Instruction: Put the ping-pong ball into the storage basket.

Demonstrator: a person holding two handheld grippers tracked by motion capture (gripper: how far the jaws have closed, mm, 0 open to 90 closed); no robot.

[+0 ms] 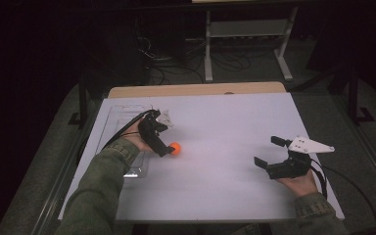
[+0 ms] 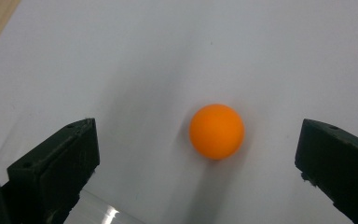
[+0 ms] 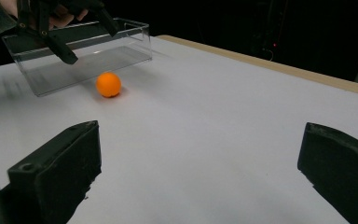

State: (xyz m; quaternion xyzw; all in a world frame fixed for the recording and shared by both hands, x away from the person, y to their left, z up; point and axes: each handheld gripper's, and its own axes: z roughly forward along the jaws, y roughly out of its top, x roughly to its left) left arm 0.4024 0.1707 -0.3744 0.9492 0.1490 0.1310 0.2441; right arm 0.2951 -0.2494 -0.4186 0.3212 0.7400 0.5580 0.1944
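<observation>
The orange ball (image 1: 176,148) rests on the white table (image 1: 225,122) just beside the clear plastic box (image 1: 122,122) (apparently its destination). The left gripper (image 1: 164,139) hangs over the ball, jaws spread wide to either side of it without touching, set to close. The right gripper (image 1: 269,152), well apart, waits with jaws wide and empty, leaving room.

No writing, label, brand or number can be read on anything here
</observation>
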